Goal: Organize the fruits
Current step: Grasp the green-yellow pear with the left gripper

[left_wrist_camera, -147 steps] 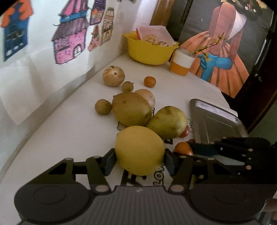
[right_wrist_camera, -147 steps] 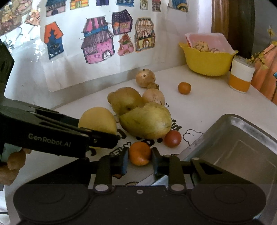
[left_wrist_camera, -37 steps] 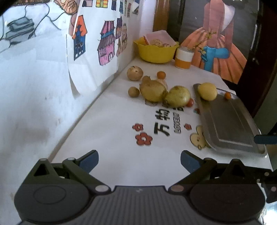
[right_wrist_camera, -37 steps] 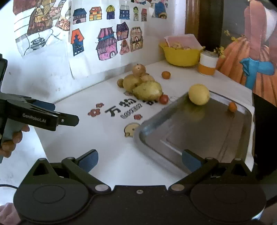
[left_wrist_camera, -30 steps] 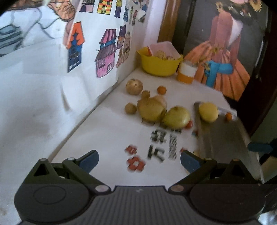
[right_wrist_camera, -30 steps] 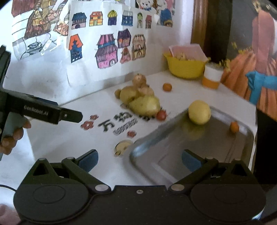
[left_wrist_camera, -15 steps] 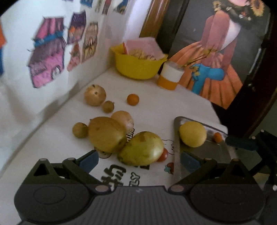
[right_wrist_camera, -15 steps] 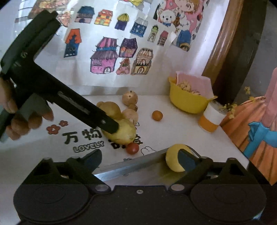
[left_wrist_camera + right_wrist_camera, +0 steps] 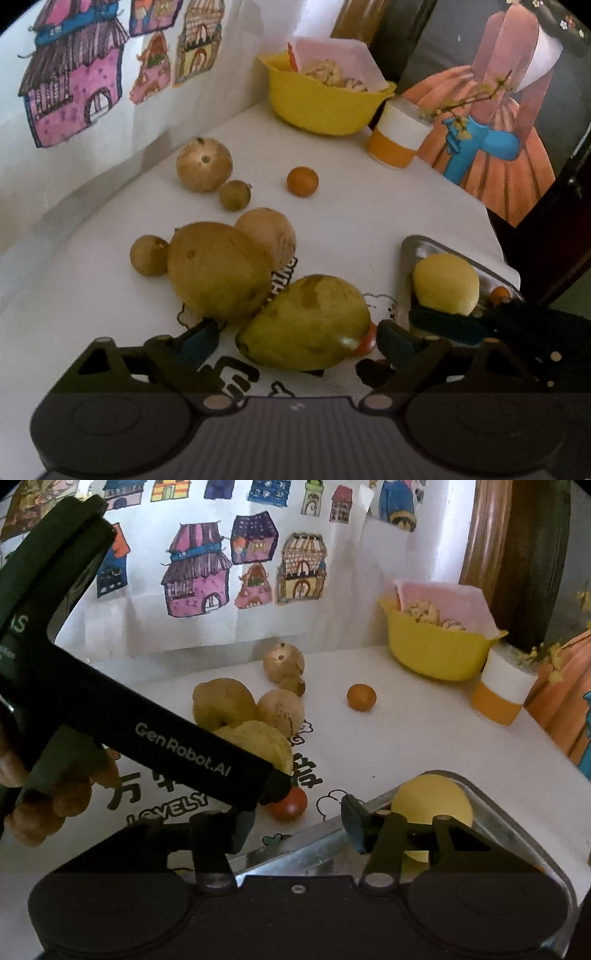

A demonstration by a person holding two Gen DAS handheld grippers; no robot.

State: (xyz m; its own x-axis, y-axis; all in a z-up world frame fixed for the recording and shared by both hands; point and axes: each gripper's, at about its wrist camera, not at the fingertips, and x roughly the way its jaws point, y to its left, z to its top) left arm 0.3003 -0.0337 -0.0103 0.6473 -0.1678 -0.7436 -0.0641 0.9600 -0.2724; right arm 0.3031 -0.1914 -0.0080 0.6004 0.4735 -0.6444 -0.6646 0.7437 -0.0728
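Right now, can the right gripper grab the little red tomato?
Probably yes: the right gripper is open with the small red tomato just ahead between its fingers, though the left gripper crowds it from the left.

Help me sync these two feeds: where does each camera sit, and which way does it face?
Left wrist: on the left gripper, low over the table, facing a green-yellow mango between open fingers.
Right wrist: on the right gripper, facing the red tomato and tray; a hand shows.
Shared: mango, yellow bowl, lemon-yellow fruit.
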